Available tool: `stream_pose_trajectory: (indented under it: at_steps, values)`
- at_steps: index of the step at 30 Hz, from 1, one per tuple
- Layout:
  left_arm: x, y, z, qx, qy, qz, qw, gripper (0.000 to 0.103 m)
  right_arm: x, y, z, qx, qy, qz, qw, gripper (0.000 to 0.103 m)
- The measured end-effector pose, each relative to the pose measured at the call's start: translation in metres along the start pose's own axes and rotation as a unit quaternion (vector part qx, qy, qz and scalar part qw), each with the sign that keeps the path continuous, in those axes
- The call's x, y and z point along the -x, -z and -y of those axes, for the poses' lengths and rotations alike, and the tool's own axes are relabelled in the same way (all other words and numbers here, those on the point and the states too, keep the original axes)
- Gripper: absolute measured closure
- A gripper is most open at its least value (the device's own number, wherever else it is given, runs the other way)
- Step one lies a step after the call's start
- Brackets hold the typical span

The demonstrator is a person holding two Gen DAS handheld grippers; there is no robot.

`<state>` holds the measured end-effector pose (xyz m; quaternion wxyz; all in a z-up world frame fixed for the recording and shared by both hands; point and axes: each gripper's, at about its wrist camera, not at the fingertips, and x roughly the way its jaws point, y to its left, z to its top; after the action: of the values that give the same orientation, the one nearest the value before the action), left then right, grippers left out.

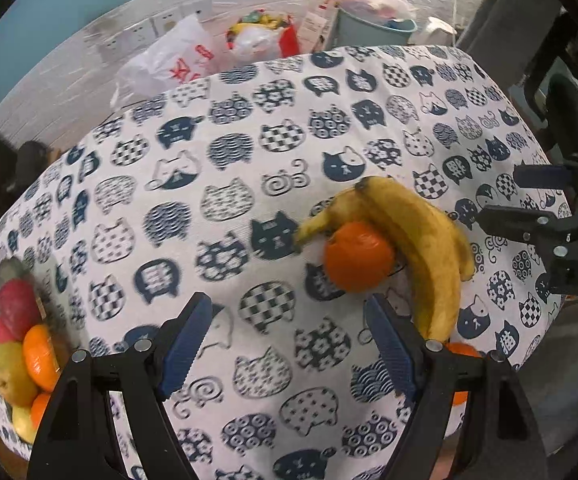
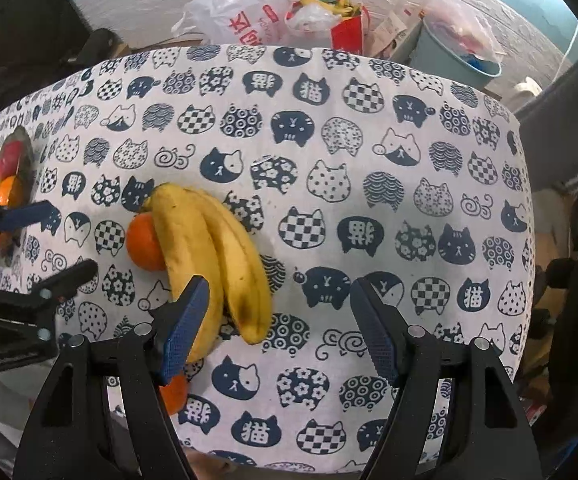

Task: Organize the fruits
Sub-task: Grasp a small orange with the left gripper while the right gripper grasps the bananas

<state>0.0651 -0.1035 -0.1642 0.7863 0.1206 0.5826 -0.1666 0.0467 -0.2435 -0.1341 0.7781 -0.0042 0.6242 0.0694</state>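
Observation:
A bunch of yellow bananas lies on the cat-print tablecloth, with an orange tucked against its inner curve. A second orange peeks out behind my left gripper's right finger. My left gripper is open and empty, just short of the orange. In the right wrist view the bananas, the orange and the second orange lie left of my open, empty right gripper. The fruit pile sits at the table's left edge.
The fruit pile holds red, green and orange fruit, and also shows in the right wrist view. Beyond the table's far edge stand plastic bags and a grey bin. The right gripper shows at the right of the left wrist view.

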Motion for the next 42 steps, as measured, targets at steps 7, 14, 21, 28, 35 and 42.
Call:
stream_pose_trajectory:
  at_steps: [7,14,21,28,35,42]
  values:
    - [-0.02,-0.009,0.018,-0.034,0.008,-0.009,0.9993,0.022,-0.004,0.002,0.006,-0.009,-0.01,-0.007,1.0,0.029]
    - [-0.035,-0.016,0.021,-0.034,0.028,-0.016,0.9989,0.022,-0.01,0.002,0.01,-0.017,-0.015,-0.015,1.0,0.029]
    - [-0.039,-0.02,0.026,-0.039,0.036,-0.003,0.9986,0.024,-0.016,0.006,0.007,-0.02,-0.025,-0.024,0.999,0.029]
    - [-0.038,-0.017,0.03,-0.05,0.051,-0.001,0.9974,0.054,-0.018,0.011,-0.003,-0.012,-0.031,-0.031,0.999,0.029]
    - [-0.026,-0.008,0.003,-0.022,0.048,0.001,0.9986,0.054,-0.024,0.012,-0.022,-0.011,-0.054,-0.036,0.998,0.029]
    - [-0.013,0.003,-0.027,0.015,0.044,0.007,0.9989,0.054,-0.035,0.007,-0.039,-0.013,-0.054,-0.04,0.998,0.039]
